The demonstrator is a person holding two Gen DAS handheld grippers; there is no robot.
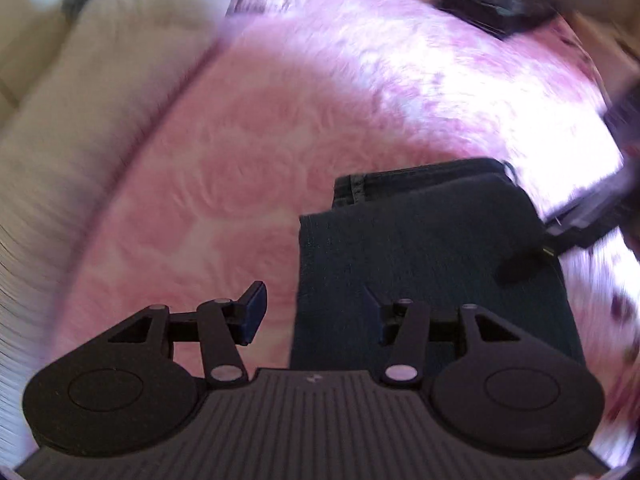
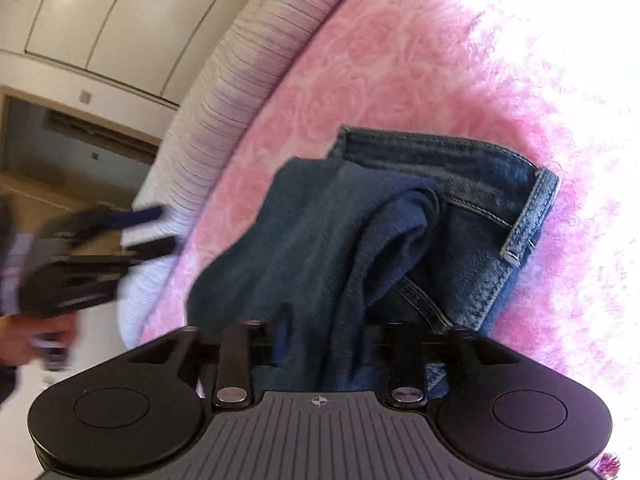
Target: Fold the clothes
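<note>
A pair of dark blue jeans (image 1: 432, 248) lies folded on the pink rose-patterned bedspread (image 1: 224, 168). My left gripper (image 1: 314, 312) is open and empty, hovering over the jeans' near left edge. In the right wrist view the jeans (image 2: 460, 184) show the waistband and a belt loop, with a fold of denim (image 2: 332, 280) running up between the jaws of my right gripper (image 2: 326, 340). The jaws stand fairly wide and I cannot tell whether they grip it. The left gripper shows blurred at the left of that view (image 2: 92, 252).
A dark folded garment (image 1: 492, 0) lies at the far side of the bed. A cream ribbed mattress side (image 2: 240, 100) and a cream headboard or cushion (image 1: 80, 100) border the bedspread. White wardrobe doors (image 2: 100, 8) stand beyond.
</note>
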